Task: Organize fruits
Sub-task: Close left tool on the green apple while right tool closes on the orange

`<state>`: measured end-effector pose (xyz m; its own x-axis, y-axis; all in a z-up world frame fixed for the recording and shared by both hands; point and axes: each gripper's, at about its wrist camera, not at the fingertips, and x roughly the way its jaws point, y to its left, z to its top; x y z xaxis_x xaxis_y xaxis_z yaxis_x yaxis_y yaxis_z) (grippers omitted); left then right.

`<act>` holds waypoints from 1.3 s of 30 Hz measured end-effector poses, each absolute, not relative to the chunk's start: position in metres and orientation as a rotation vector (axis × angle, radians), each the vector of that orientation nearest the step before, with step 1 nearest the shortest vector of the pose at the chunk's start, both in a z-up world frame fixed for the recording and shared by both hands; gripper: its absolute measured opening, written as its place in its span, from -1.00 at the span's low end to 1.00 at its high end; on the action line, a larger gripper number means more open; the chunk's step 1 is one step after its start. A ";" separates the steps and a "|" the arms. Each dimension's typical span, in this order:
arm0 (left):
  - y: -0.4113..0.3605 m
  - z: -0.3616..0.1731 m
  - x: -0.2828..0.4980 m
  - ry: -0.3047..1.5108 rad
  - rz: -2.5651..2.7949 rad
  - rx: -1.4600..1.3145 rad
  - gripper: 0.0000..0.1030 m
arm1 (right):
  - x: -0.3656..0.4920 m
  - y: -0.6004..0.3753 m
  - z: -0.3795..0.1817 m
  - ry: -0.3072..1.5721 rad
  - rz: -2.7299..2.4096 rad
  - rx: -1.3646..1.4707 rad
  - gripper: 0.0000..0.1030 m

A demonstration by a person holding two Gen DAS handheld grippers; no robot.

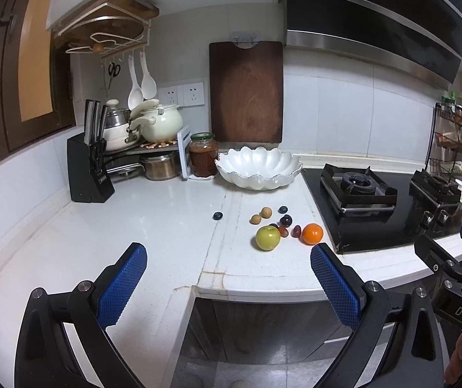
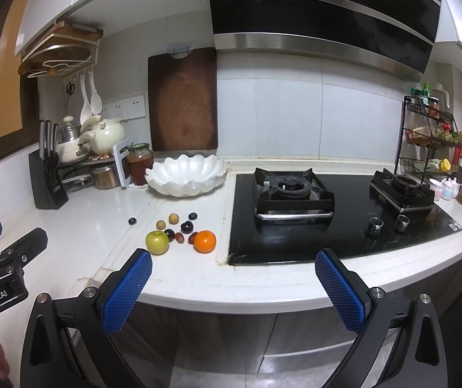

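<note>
Plainly, nothing is held yet: the left claw [image 1: 227,270] and the right claw [image 2: 233,273] both hang wide open and empty off the near edge of the white table [image 1: 153,226]. Going left to right across the fruit, a lone blueberry [image 1: 217,215] sits apart on the left; it is tiny, soft and likely to roll, so it calls for a gentle pinch from above. Next come two small tan fruits [image 1: 261,215], then the green apple [image 1: 267,238], probably the heaviest and firmest piece, smooth-skinned and best taken across its widest middle. Beside it lie dark grapes [image 1: 285,220] and a second blueberry [image 1: 283,209], close together, thin-skinned and easily crushed, so a light squeeze seems wise. Farthest right, just beside the stove [image 1: 360,200], is the orange [image 1: 312,233], firm with a slightly grippy peel, good for a grasp across its sides. The white scalloped bowl [image 1: 276,181] stands empty behind the fruit, at the far side.
</note>
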<state>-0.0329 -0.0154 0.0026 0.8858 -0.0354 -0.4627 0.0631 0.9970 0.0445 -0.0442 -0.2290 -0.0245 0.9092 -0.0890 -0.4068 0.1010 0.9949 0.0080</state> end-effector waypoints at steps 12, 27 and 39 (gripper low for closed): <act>-0.030 -0.008 -0.003 0.486 -0.086 0.113 1.00 | -0.008 -0.235 -0.032 0.450 -0.081 0.034 0.98; -0.043 -0.040 0.074 0.593 -0.126 0.151 0.82 | 0.083 -0.231 -0.058 0.551 -0.016 0.017 0.86; -0.057 -0.078 0.130 0.693 -0.186 0.215 0.62 | 0.146 -0.223 -0.090 0.669 0.049 -0.011 0.54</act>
